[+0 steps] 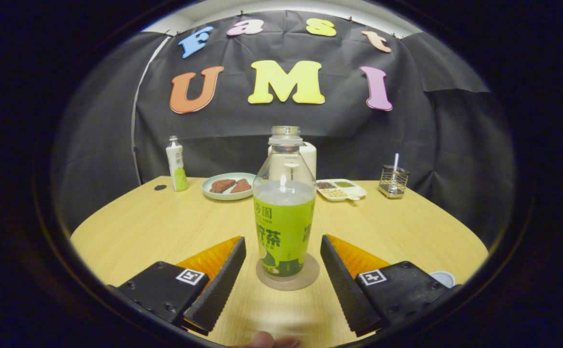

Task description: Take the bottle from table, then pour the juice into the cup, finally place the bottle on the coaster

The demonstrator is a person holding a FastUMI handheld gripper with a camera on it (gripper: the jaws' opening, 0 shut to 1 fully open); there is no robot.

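a: gripper view: the bottle [284, 212] stands upright on the coaster [287, 276], its long axis vertical, uncapped and about half full of juice. where does it sit relative to the gripper [283, 251]?

b: squarely between the two fingers, level with their tips. the jaws are spread wide, with a clear gap of table [155, 227] on each side of the bottle, so neither finger [218, 285] touches it.

a: so the bottle is already at its last place?

b: judging from how things lie, yes, the placing looks done and the bottle looks released. the cup [443, 277] shows just as a pale rim beside the right finger; whether it holds juice cannot be told.

a: what does the coming move turn on?

b: the bottle lies dead ahead in the gap, so a straight pull back along the fingers' line should clear it; any sideways drift risks knocking the tall bottle off the coaster.
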